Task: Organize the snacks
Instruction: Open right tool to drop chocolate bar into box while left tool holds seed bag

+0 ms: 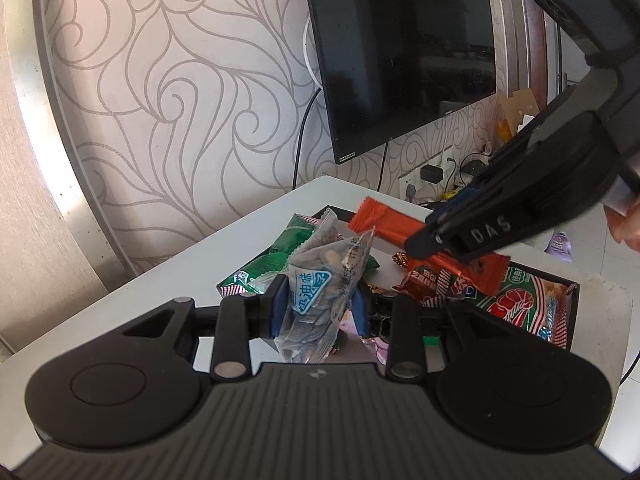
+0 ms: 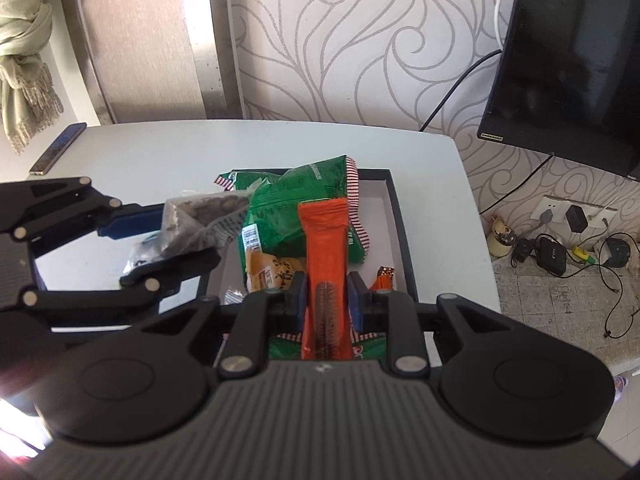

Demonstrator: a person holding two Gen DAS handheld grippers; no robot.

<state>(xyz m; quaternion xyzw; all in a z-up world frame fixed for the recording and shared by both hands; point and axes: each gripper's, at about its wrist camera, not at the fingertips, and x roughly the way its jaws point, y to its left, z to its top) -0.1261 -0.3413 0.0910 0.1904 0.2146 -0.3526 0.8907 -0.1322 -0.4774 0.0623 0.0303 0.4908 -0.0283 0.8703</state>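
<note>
Left gripper [image 1: 320,304] pinches a clear bag of sunflower seeds [image 1: 320,280], blue pads pressed on both sides of the bag, which is lifted off the table. Same left gripper [image 2: 160,240] shows in the right wrist view at left, seed bag [image 2: 200,220] clamped between its fingers, hanging over the tray's left edge. Right gripper [image 2: 328,296] clamps a long orange snack stick [image 2: 324,240], pads tight on its lower part, stick pointing up and away from the camera. From the left wrist view the right gripper [image 1: 440,240] comes in from the right, orange stick [image 1: 388,224] held tilted, raised above the tray. Black-rimmed tray [image 2: 396,208] sits on a white table [image 2: 160,152], holds green snack bags [image 2: 296,200], a yellow-orange packet [image 2: 272,272] and a small orange-brown candy [image 2: 382,278]. Left wrist view: green bags [image 1: 296,236] behind the seed bag, a red packet [image 1: 424,284] and a green-red shrimp-print bag [image 1: 520,304] lying in the tray [image 1: 572,312]. Table [image 1: 160,280] bare on the near left. Phone [image 2: 60,148] lies at the table's far left corner. Black TV [image 1: 400,52] on swirl wallpaper [image 1: 160,80]; chargers and cables [image 2: 560,248] on the floor under a wall socket [image 2: 560,212]. Pale scarf [image 2: 24,60] hangs at far left.
</note>
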